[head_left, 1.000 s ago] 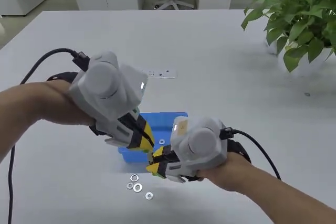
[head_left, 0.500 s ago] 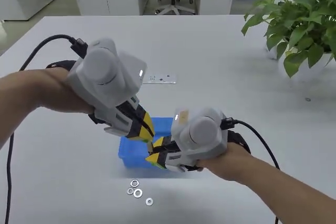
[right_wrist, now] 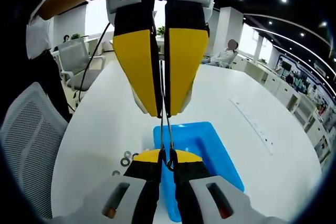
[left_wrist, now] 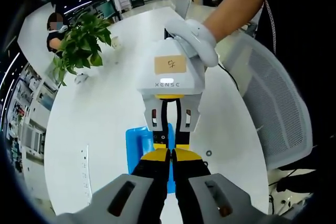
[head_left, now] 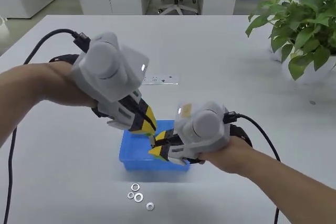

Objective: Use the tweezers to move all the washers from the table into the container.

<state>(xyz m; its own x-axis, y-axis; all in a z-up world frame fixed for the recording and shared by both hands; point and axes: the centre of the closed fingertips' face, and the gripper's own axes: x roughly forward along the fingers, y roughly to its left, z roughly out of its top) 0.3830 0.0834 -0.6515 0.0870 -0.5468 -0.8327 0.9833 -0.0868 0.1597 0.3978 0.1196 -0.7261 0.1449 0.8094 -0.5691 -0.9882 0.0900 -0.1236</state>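
Over container (head_left: 126, 153), holds tweezers (right_wrist: 168, 140) in left gripper (head_left: 149, 126), pinched together by right gripper (head_left: 156, 150). At 6 o'clock, washers (head_left: 137, 196): likely light, slick; nip across rim.

The container (head_left: 131, 151) is blue, the washers (head_left: 137, 196) silver, the table (head_left: 236, 51) white.

Over the blue container (head_left: 135, 153), the left gripper (head_left: 151, 128) and right gripper (head_left: 157, 150) meet tip to tip. Thin tweezers (right_wrist: 166, 135) pinched in both sets of fingers crowd its open top. Washers (head_left: 137, 196) lie just in front, with bare counter (head_left: 236, 66) around them. A plant (head_left: 299, 19) stands far right.
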